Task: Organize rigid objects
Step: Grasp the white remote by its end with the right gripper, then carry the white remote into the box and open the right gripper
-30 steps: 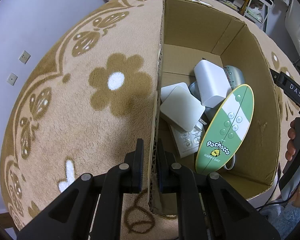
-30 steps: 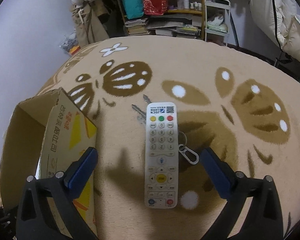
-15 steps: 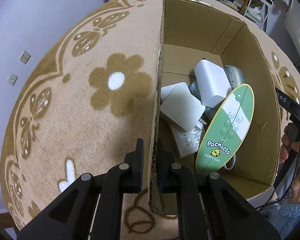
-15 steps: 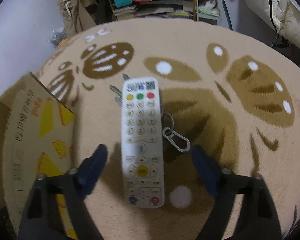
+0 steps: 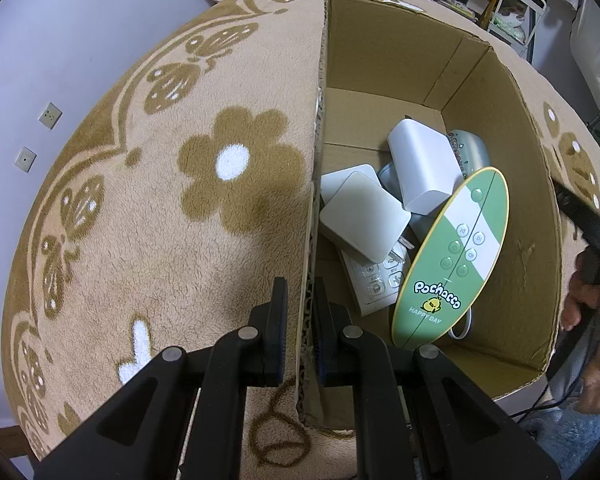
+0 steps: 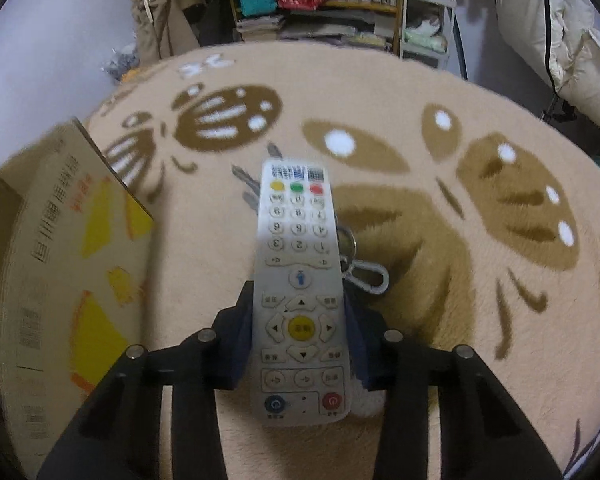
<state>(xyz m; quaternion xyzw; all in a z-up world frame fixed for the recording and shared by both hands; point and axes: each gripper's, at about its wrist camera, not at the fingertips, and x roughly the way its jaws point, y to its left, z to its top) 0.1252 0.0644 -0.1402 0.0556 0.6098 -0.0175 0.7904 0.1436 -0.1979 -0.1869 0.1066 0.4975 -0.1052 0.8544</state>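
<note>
- The left hand-held gripper [image 5: 300, 320] is clenched on the near wall of the cardboard box [image 5: 500, 128].
- The right hand-held gripper [image 6: 299, 320] has just been closing and grasps the white remote [image 6: 299, 280], above the carpet [image 6: 420, 360], beside the box.

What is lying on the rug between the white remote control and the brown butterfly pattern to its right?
A metal carabiner on a key ring lies there, beside the remote control on the rug. The right wrist view shows it.

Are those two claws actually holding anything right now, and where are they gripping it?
Yes. The left gripper pinches the cardboard box by its near side wall. The right gripper, jaws just closing, clasps the white remote control across its lower half.
</note>
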